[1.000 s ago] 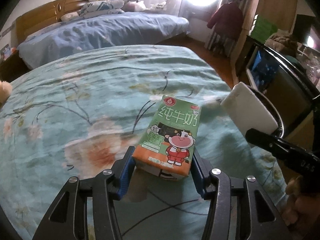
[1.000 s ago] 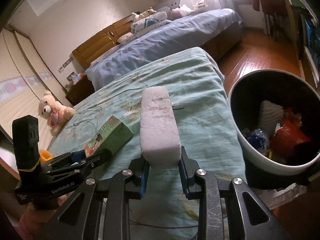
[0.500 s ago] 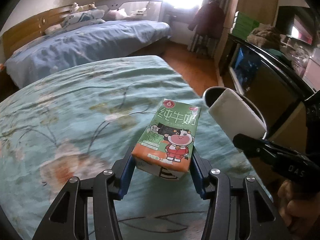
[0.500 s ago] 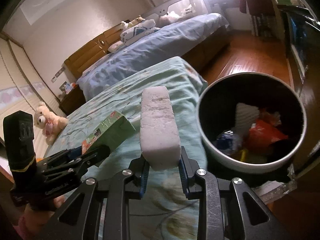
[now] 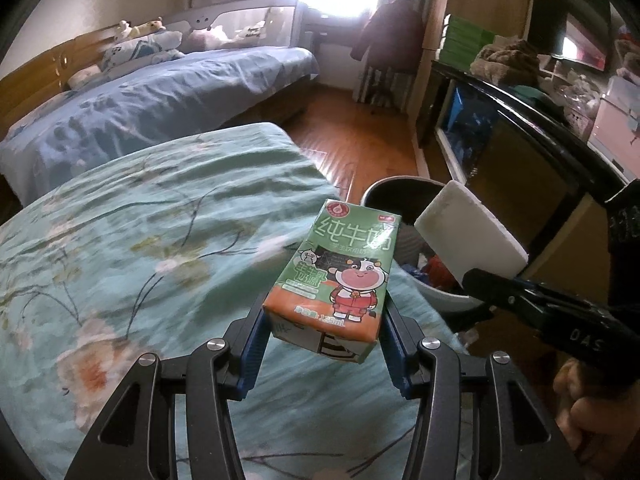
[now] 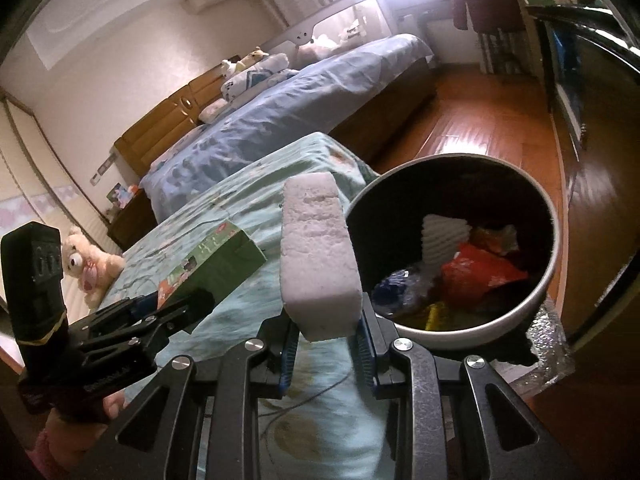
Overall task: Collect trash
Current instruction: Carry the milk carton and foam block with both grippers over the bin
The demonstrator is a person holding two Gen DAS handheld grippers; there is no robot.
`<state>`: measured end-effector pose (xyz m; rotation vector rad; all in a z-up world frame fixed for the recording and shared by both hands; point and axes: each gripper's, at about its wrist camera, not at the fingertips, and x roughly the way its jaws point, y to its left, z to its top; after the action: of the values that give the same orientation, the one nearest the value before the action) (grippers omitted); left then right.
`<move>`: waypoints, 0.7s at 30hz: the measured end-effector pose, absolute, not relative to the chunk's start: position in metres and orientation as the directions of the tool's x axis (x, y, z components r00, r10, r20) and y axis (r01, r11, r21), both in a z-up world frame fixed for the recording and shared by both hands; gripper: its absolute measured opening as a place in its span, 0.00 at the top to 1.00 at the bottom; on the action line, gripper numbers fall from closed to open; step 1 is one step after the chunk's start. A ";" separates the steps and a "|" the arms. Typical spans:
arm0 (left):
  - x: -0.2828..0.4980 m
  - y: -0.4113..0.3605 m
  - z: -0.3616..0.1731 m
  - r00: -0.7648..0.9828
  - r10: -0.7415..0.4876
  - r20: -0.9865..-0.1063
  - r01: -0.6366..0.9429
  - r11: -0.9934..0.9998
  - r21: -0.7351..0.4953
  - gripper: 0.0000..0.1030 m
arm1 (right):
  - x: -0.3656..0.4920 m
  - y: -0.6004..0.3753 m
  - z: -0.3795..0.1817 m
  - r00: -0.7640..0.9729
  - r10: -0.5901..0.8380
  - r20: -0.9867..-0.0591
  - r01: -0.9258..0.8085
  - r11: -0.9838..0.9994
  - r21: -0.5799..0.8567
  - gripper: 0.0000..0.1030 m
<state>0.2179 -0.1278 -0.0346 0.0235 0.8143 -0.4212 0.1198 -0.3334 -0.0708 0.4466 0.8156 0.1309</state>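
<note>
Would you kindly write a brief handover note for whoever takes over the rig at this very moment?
Left tool: shut on the milk carton, held above the bed.
Right tool: shut on the white foam block, beside the trash bin.
Done: both items picked up; the bin already holds wrappers.
Left: carry both over the bin's opening and release them.

green and orange milk carton (image 5: 340,276) with cartoon cow; white foam block (image 6: 318,256); teal floral bedspread (image 5: 140,240); white bin (image 6: 460,332), black inside.
</note>
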 end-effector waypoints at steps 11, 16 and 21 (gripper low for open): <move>0.226 -0.155 -0.034 0.598 -0.376 -0.708 0.418 0.900 -0.125 0.52 | 0.116 -0.357 -0.073 0.692 0.247 -0.678 0.107 0.894 0.435 0.74; 0.229 -0.166 -0.034 0.595 -0.379 -0.709 0.429 0.896 -0.119 0.52 | 0.116 -0.366 -0.076 0.693 0.238 -0.680 0.121 0.892 0.436 0.74; 0.233 -0.175 -0.035 0.592 -0.384 -0.709 0.440 0.891 -0.115 0.52 | 0.116 -0.374 -0.078 0.693 0.231 -0.684 0.134 0.890 0.436 0.74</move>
<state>0.2330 -0.1749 -0.0349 0.0749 0.8060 -0.4796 0.1163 -0.3738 -0.0781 0.4844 0.8124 0.0561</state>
